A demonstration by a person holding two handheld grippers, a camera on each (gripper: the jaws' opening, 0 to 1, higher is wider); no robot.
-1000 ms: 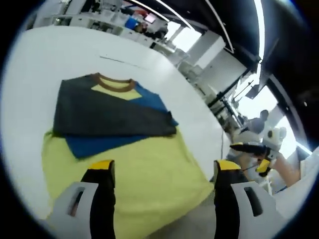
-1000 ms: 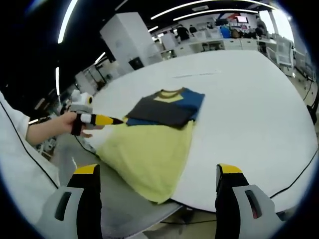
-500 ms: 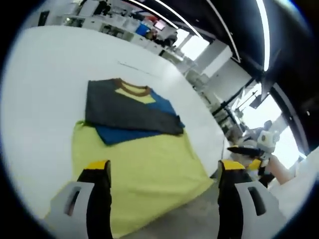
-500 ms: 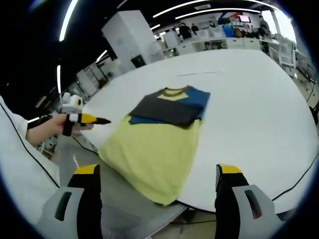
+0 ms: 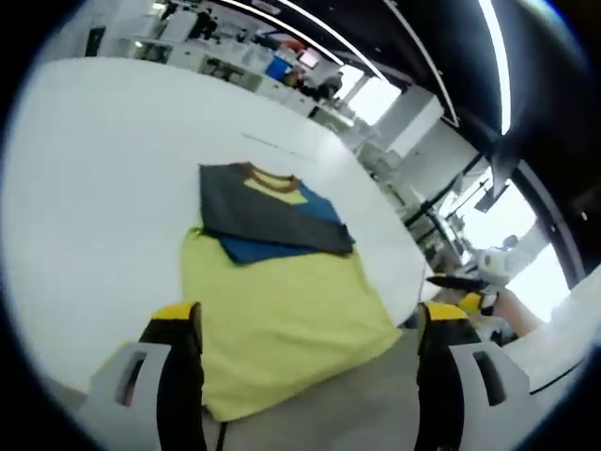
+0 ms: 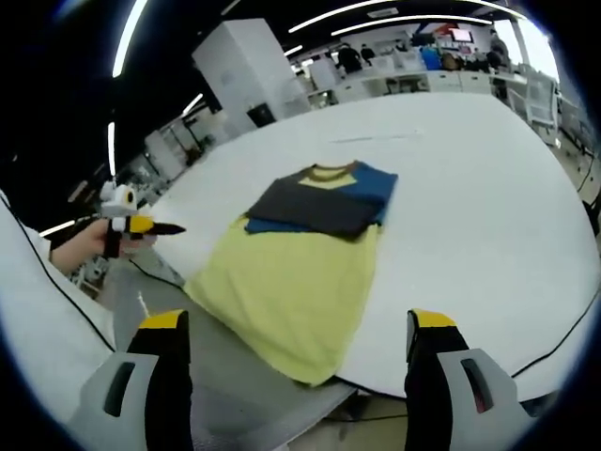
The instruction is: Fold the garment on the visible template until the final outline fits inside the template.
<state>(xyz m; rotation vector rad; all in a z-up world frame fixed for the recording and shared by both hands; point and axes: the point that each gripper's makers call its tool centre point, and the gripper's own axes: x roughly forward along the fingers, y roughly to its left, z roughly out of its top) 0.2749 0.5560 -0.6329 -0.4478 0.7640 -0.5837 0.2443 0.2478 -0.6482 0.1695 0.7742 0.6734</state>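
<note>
- A wide white counter (image 6: 488, 188) fills an open workroom.
- The garment (image 6: 300, 254) lies at its near edge, sleeves folded in, yellow hem at 6 o'clock overhanging.
- Left claw (image 5: 305, 324) and right claw (image 6: 296, 329) both gape, empty.
- Both have drawn back since a second ago; the hem fold is likely next.

I saw bare white table (image 6: 488, 188) all around the garment (image 6: 300, 263); my approach was unobstructed, both grippers held off its near edge.
</note>
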